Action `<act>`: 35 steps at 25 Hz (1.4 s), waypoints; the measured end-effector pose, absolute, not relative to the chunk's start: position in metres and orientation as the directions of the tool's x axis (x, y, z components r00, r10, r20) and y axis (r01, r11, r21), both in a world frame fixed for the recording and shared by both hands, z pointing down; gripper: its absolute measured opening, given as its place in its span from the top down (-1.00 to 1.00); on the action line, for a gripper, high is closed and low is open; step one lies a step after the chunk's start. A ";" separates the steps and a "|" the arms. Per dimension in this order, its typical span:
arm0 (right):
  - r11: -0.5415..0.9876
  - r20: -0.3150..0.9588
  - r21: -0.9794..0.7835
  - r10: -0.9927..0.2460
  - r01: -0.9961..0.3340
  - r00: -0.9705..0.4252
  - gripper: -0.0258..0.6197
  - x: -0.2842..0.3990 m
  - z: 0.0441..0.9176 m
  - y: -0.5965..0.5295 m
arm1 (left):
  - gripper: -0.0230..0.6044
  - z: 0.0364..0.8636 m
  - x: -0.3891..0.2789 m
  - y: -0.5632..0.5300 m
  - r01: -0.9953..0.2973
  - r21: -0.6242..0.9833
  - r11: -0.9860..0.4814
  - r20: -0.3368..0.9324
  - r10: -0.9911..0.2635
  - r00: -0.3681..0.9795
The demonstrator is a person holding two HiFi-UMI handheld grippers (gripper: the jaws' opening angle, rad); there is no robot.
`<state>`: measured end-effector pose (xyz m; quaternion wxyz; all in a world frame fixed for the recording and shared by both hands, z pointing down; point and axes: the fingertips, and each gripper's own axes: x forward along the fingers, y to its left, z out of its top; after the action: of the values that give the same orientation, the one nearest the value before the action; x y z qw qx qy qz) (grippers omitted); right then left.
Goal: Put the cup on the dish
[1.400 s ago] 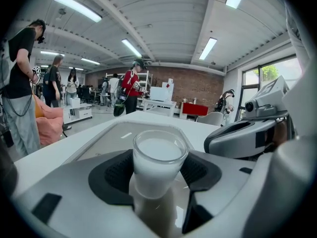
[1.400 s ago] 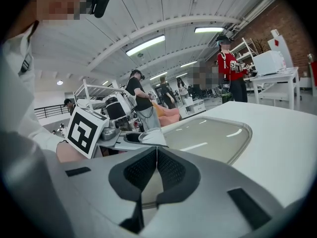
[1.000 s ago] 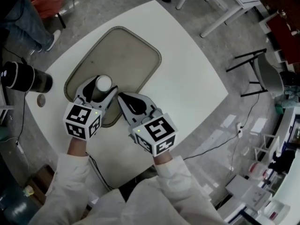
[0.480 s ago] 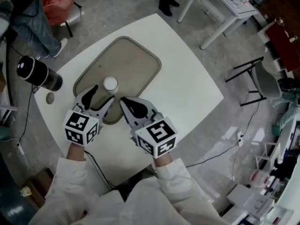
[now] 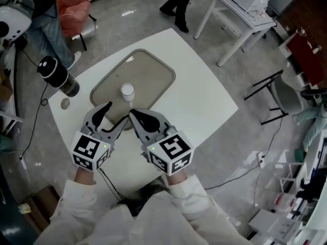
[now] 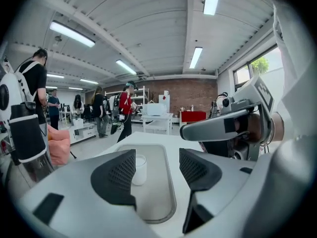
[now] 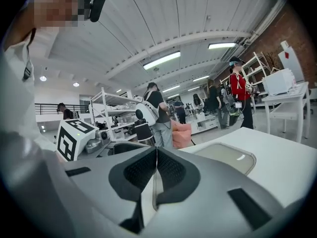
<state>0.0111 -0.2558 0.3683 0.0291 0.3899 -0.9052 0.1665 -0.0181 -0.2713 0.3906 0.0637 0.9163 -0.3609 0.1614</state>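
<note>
A small white cup (image 5: 127, 92) stands upright on the beige dish, a rounded tray (image 5: 153, 70), near its front half. The left gripper view shows the same cup (image 6: 139, 169) on the dish (image 6: 158, 182), ahead of the jaws and partly behind the left one. My left gripper (image 5: 113, 115) is open and empty, drawn back from the cup to the dish's near edge. To its right, over the white table, my right gripper (image 5: 132, 113) is shut with nothing in it; its own view shows the jaws (image 7: 156, 172) pressed together.
A white square table (image 5: 204, 91) carries the dish. A black cylinder on a stand (image 5: 57, 75) sits at the table's left edge. People stand at the back, a white desk (image 5: 240, 9) at top right, cables on the floor.
My left gripper has let go of the cup, which stays on the dish, and has pulled back toward me with its jaws apart. The right gripper stays shut beside it.
</note>
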 end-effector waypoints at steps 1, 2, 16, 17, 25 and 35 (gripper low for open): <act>0.644 0.180 -0.274 -0.695 -0.714 -0.696 0.88 0.010 0.365 -0.251 | 0.04 0.384 -0.018 -0.266 -0.682 -0.009 -0.731 0.330 -0.646 0.688; 0.649 0.175 -0.270 -0.693 -0.711 -0.699 0.88 0.010 0.360 -0.247 | 0.05 0.377 -0.019 -0.261 -0.684 -0.021 -0.729 0.321 -0.653 0.686; 0.695 0.123 -0.263 -0.664 -0.670 -0.737 0.88 0.002 0.323 -0.191 | 0.75 0.333 -0.056 -0.199 -0.776 -0.013 -0.631 0.244 -0.755 0.609; 0.694 0.123 -0.267 -0.664 -0.669 -0.738 0.88 0.003 0.323 -0.188 | 0.77 0.335 -0.056 -0.195 -0.775 -0.014 -0.631 0.251 -0.753 0.608; 0.704 0.143 -0.248 -0.653 -0.665 -0.744 0.88 0.005 0.325 -0.171 | 0.86 0.344 -0.051 -0.168 -0.758 -0.016 -0.652 0.285 -0.730 0.621; 0.722 0.158 -0.217 -0.638 -0.657 -0.754 0.88 0.002 0.329 -0.150 | 0.90 0.353 -0.032 -0.146 -0.729 0.024 -0.685 0.319 -0.686 0.655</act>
<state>0.0015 -0.1504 0.3294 0.0361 0.3490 -0.9272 0.1308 -0.0316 -0.1461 0.3533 0.0747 0.9065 -0.3900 0.1435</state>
